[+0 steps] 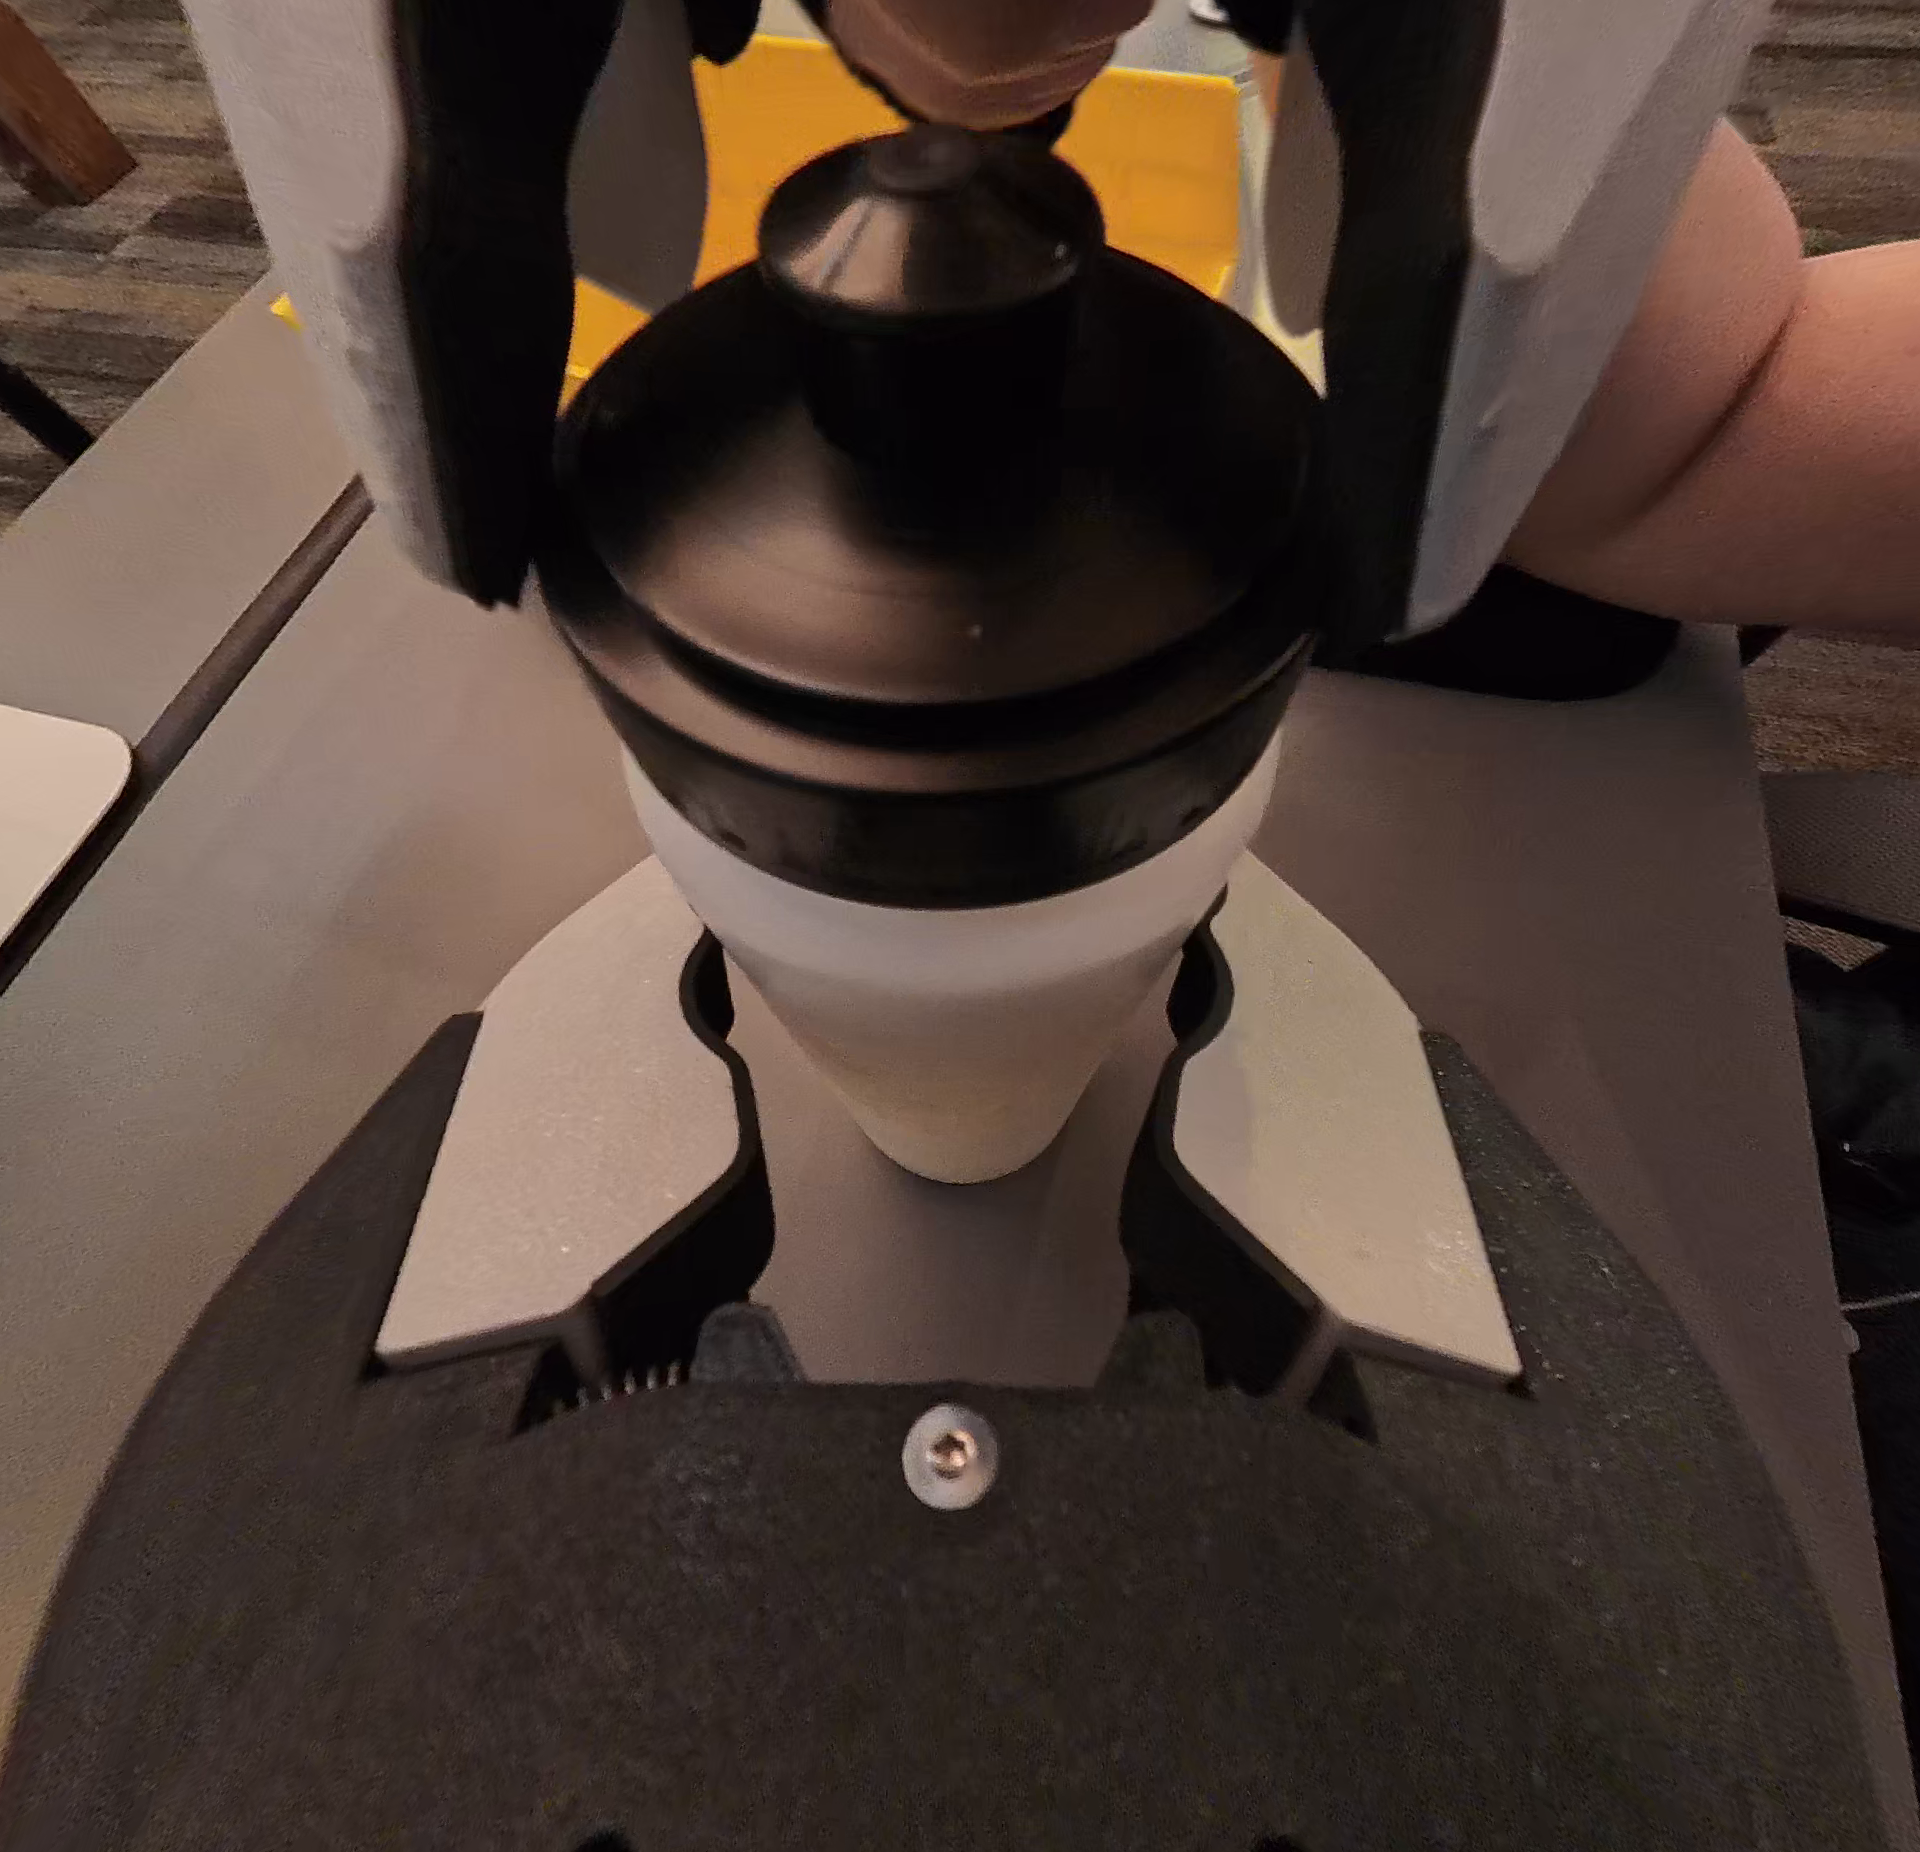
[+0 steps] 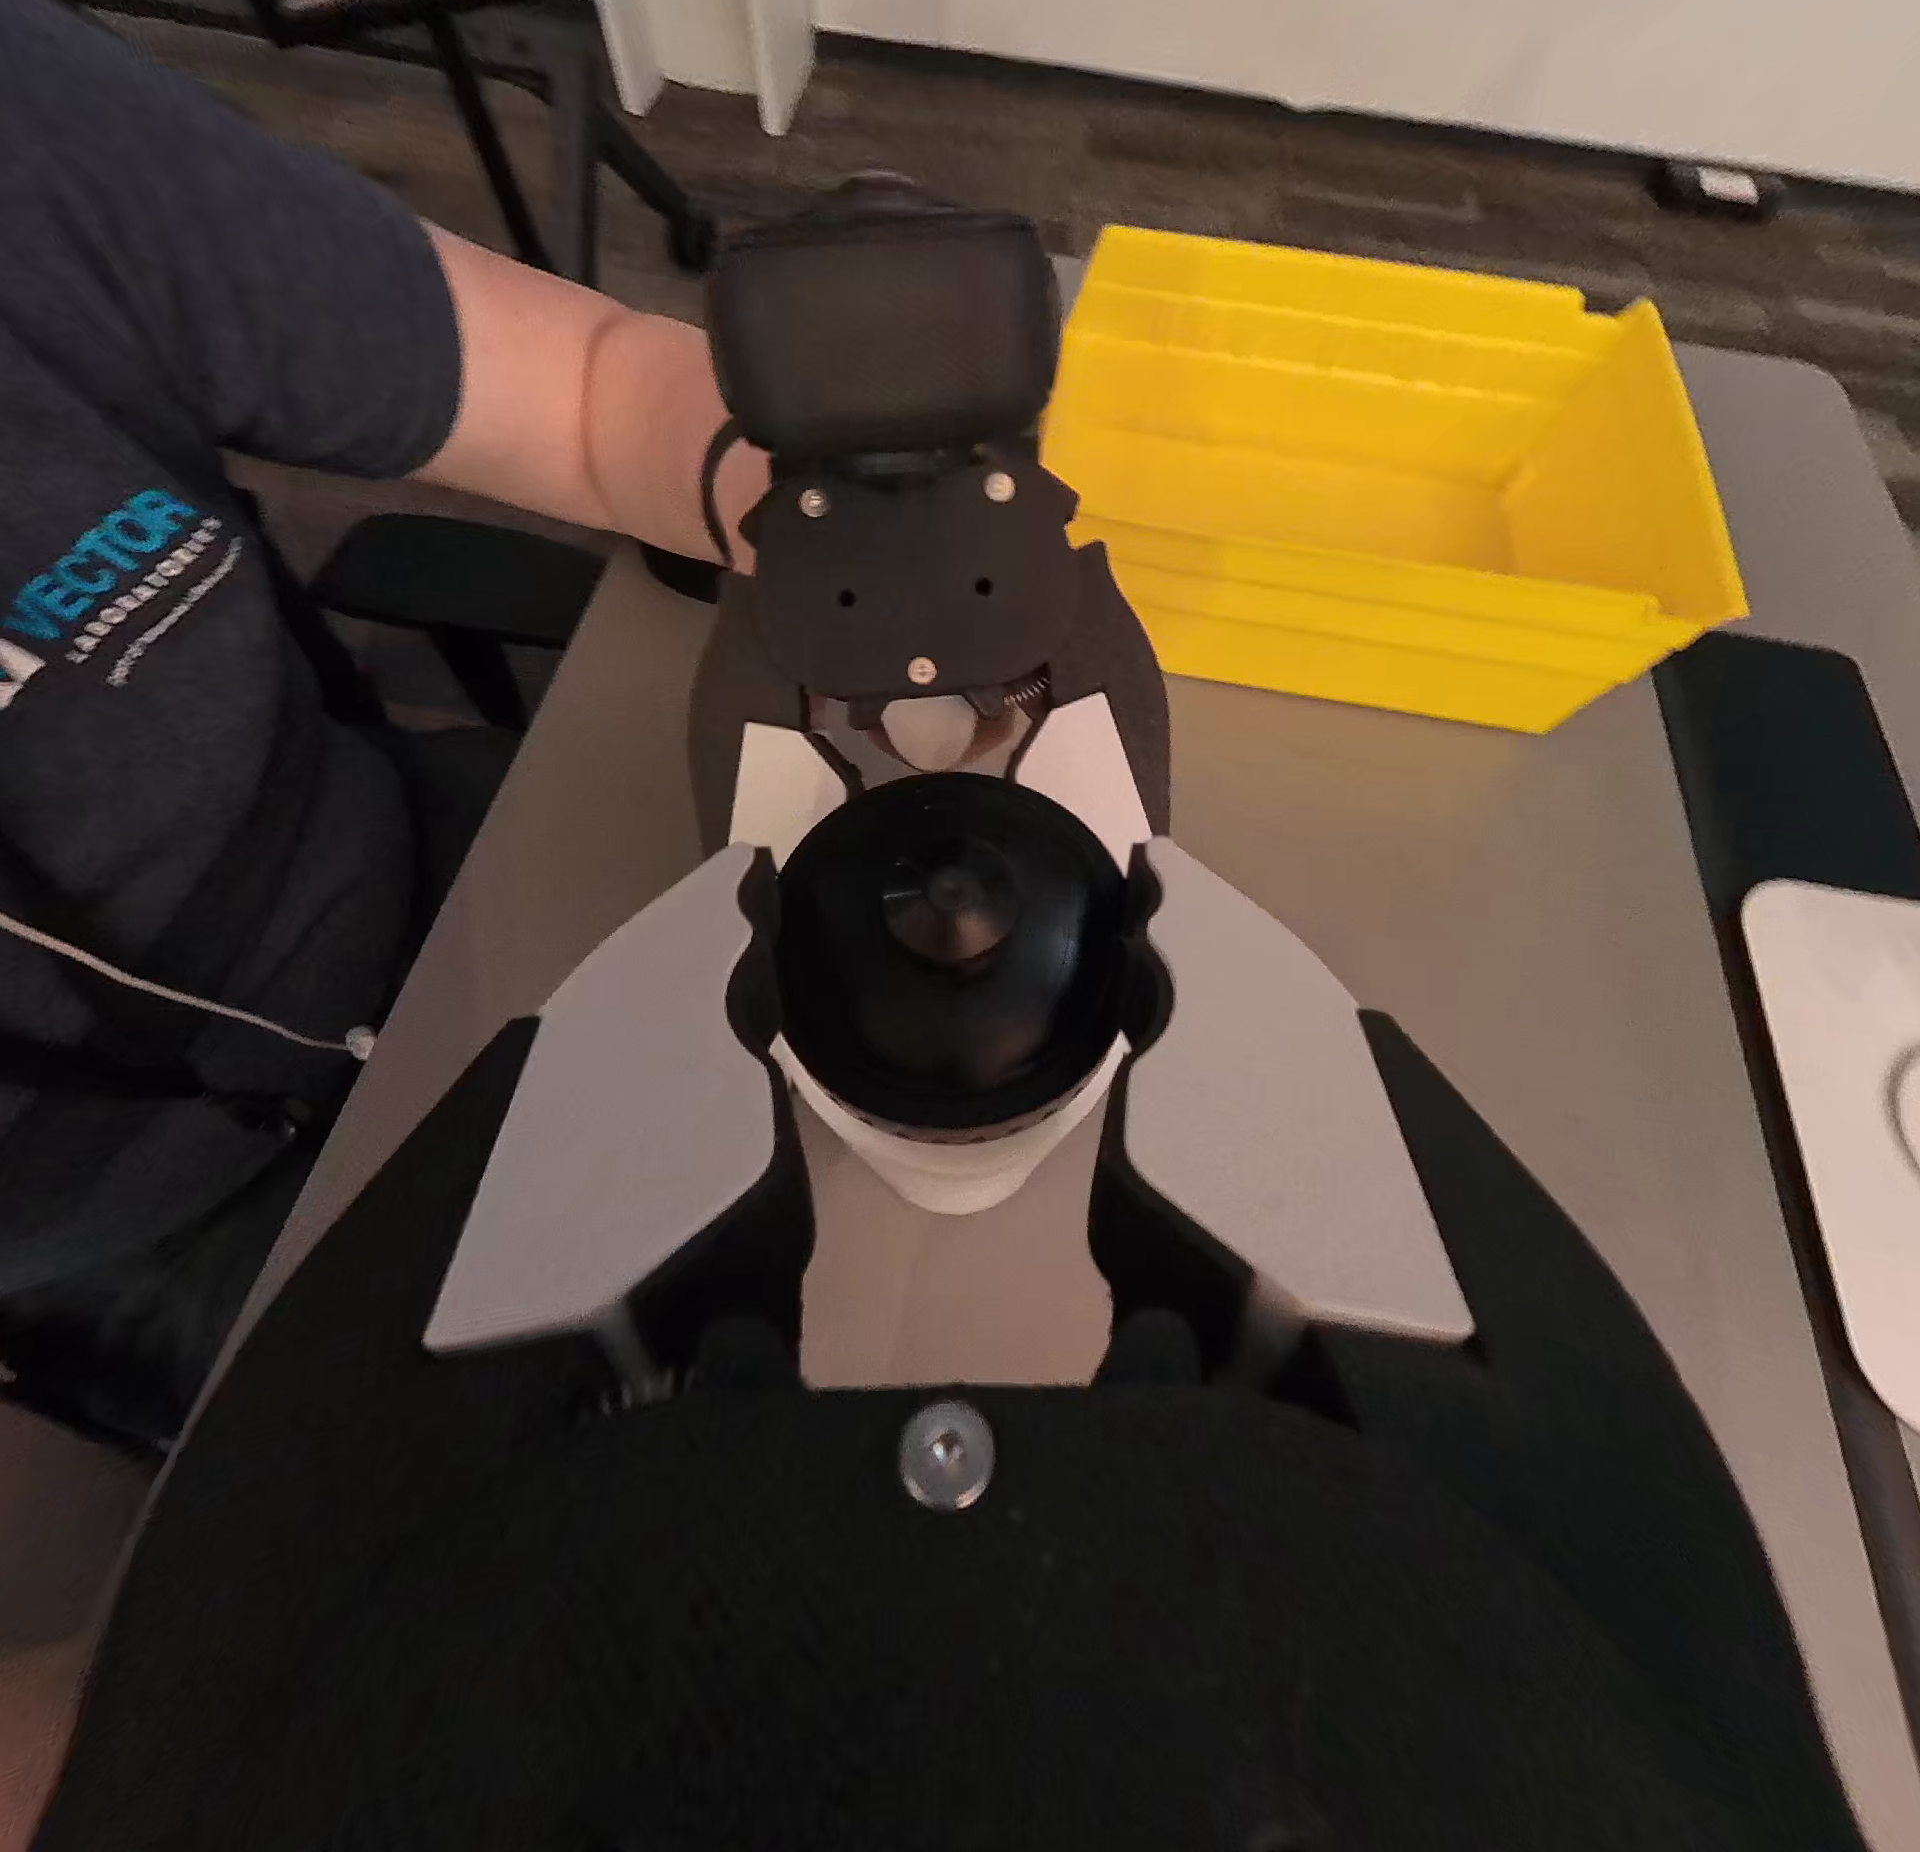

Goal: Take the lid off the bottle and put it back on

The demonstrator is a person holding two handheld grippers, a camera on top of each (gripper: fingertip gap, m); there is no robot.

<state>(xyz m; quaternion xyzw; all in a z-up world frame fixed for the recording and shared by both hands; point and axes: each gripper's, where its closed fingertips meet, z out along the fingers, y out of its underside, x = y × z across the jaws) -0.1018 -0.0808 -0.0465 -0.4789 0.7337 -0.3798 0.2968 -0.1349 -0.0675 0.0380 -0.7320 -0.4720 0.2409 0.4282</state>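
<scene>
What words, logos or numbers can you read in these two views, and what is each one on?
Shirt: a blue and white printed logo with lines of writing on the chest. I won't read it out.
Lid: tiny raised marks around its black rim, too small and blurred to read.
Bottle and yellow bin: no writing visible.

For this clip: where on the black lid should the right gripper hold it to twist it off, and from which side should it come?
Best on the lid's ribbed outer band, fingers on opposite sides, coming from above along the bottle's axis. The band is round, wide and grooved; the central spout is narrow and tapered, likely slippery. The right gripper already straddles that rim, while the left gripper clamps the white body below.
</scene>
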